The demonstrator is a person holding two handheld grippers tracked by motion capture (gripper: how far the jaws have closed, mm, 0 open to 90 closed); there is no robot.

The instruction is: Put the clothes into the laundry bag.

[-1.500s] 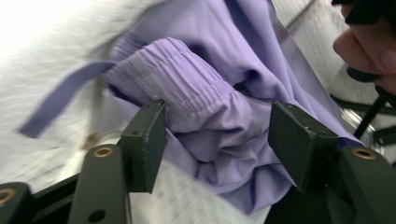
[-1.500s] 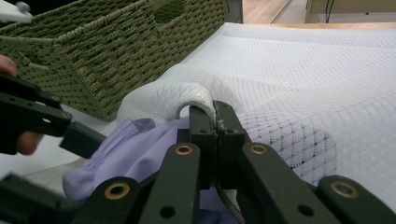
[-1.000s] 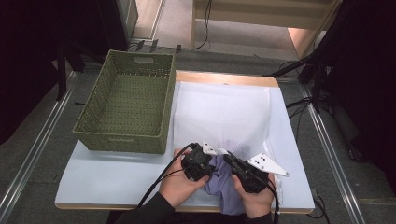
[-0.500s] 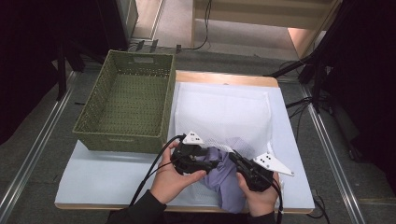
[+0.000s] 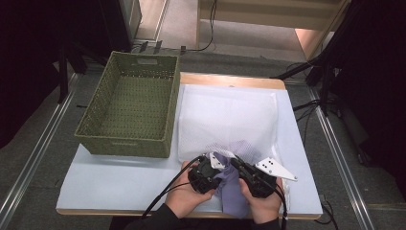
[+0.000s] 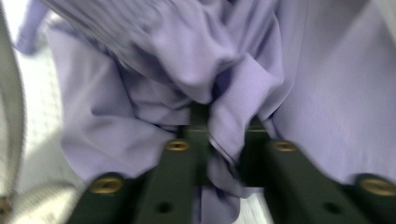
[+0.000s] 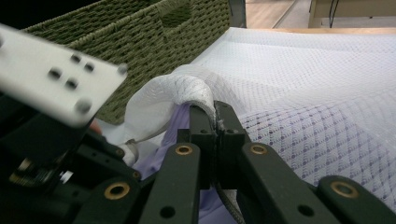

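One crumpled lilac cloth [image 5: 232, 191] lies half inside one white mesh bag [image 5: 230, 115] at lower centre. The left tool [image 6: 219, 135], jaws just closing, pinches a fold of cloth; the right tool [image 7: 215, 119] is clamped on the bag's rim.

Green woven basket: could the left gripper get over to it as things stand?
Probably not right away. The left gripper has just closed its jaws on the lilac cloth, which is partly inside the white mesh bag. The table toward the green woven basket is bare.

Pale blue table [image 5: 119, 179] at frame centre, bearing green woven basket [image 5: 129, 112] upper left, white mesh bag [image 5: 230, 115] centre right, lilac cloth [image 5: 234, 196] at bottom edge
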